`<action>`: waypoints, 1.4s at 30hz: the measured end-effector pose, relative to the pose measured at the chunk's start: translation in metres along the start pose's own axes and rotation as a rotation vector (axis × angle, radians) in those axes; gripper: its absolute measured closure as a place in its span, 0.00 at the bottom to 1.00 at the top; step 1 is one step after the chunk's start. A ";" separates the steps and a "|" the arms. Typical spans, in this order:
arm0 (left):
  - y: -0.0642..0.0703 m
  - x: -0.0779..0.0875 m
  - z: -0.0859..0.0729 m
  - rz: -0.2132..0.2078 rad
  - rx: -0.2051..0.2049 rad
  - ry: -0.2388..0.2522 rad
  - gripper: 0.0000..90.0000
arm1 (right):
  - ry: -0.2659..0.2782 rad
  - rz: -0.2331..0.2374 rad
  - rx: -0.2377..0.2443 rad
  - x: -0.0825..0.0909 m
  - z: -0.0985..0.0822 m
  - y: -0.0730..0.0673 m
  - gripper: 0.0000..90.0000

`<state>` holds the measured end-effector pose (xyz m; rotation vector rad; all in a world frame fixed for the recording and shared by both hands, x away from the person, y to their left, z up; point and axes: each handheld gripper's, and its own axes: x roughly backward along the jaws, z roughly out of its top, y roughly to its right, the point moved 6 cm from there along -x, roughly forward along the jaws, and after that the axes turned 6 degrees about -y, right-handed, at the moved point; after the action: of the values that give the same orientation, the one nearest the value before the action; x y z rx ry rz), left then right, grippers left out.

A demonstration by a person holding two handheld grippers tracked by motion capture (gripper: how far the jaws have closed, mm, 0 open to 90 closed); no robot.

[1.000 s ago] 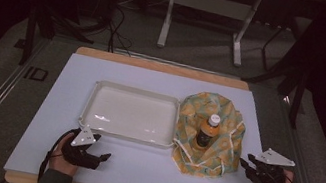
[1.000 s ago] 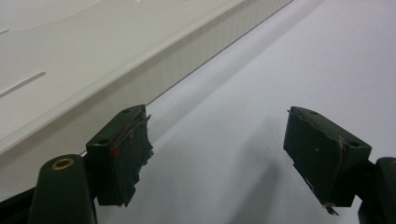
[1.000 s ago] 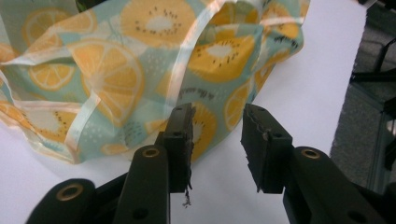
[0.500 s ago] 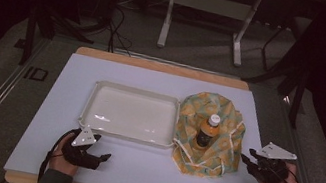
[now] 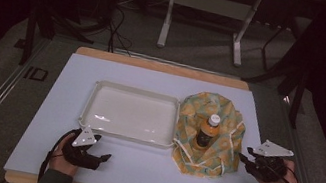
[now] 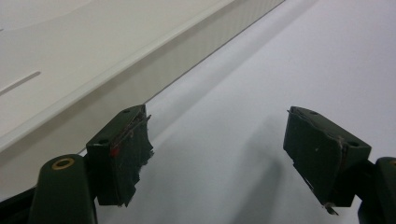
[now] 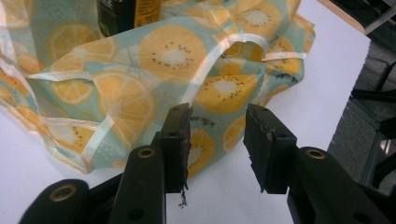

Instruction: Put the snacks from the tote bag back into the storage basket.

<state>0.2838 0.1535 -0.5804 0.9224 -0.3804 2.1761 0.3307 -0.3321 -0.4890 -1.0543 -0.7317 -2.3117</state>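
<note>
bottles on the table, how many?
1. The bottle stands upright in the middle of the fruit-print cloth bag, right of the white tray. The cloth folds could hide something small; I see none.

In the high view we see a dim room: the background is almost black, and only the pale lavender desk surface [image 5: 137, 168] is lit, from above. The glossy white plastic tray [image 5: 100, 91] carries soft glare on its floor. This picture is grainy and a little soft. In both gripper views the light is brighter and even; the near black tool jaws look slightly blurred and throw faint, soft shadows on the desk.
</note>
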 end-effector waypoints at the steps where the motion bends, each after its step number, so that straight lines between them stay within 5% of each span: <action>1: 0.000 0.000 0.000 0.000 -0.002 -0.001 0.25 | -0.002 0.002 0.007 0.000 0.001 -0.001 0.67; 42: 0.002 0.000 0.000 0.011 -0.019 0.000 0.26 | -0.059 0.020 0.167 0.005 0.038 -0.009 0.64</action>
<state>0.2825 0.1522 -0.5803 0.9114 -0.4059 2.1786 0.3423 -0.3025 -0.4667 -1.0517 -0.9156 -2.1682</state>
